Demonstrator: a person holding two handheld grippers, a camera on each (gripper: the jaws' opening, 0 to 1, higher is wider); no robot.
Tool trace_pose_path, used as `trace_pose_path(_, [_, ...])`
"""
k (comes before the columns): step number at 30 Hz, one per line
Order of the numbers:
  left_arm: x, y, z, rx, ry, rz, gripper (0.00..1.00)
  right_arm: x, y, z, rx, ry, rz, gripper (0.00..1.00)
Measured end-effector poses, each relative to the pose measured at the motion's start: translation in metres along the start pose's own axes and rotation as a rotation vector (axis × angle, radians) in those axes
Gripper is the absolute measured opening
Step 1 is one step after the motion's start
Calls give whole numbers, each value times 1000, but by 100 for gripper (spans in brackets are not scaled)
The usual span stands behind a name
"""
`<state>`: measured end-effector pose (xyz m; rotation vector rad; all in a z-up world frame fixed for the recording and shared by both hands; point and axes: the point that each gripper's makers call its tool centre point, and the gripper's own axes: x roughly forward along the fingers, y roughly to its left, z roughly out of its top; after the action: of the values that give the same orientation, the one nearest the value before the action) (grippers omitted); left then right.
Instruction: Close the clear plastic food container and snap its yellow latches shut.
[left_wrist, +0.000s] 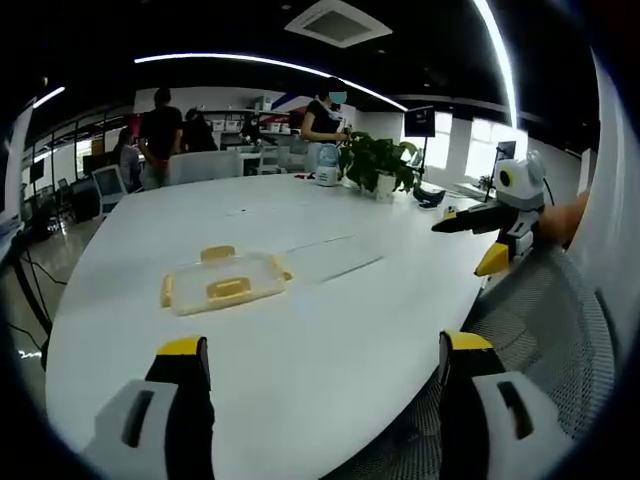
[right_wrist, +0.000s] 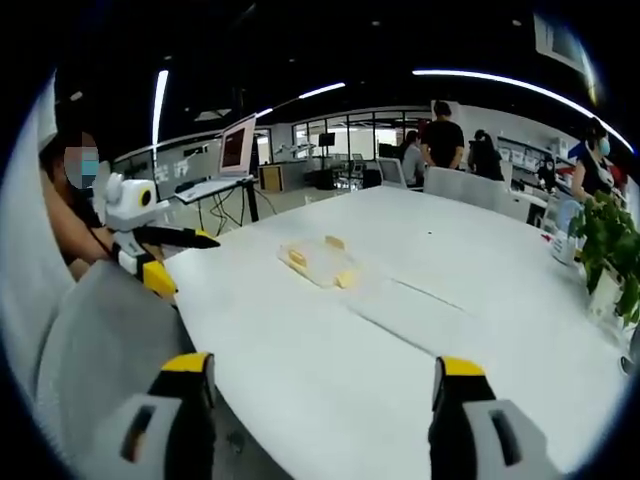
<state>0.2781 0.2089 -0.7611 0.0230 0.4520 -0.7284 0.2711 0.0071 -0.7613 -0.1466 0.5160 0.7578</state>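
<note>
Left gripper view: the left gripper (left_wrist: 325, 365) is seen with its jaws spread wide and nothing held between them. Its yellow-tipped jaws rise from the bottom edge over the near rim of the white counter (left_wrist: 330, 330). The container (left_wrist: 225, 281) lies flat on the counter, ahead of the jaws and well apart from them. It is clear plastic, with its lid on top and yellow latches (left_wrist: 217, 253) at its edges; whether the latches are snapped cannot be told. The right gripper (left_wrist: 490, 235) is seen at the right, held above the counter edge over a grey mesh chair (left_wrist: 545, 320); its jaws appear parted and empty. A potted plant (left_wrist: 380, 165) stands farther back on the counter, and several people (left_wrist: 160, 135) stand beyond the far end.

Right gripper view: the right gripper (right_wrist: 325, 375) is shown fully spread, with nothing between its jaws. The container (right_wrist: 318, 262) rests near the middle of the counter (right_wrist: 400, 330), well ahead of the jaws. The left gripper (right_wrist: 170, 250) enters from the left, near the counter edge, apart from the container. A laptop (right_wrist: 237, 145) stands on a desk in the background.
</note>
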Motion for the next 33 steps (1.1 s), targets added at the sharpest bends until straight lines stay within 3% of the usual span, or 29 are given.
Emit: trace_pose_path(33, [1, -1, -3, -6, 12, -8, 92, 0, 0, 0, 1, 3, -2, 88])
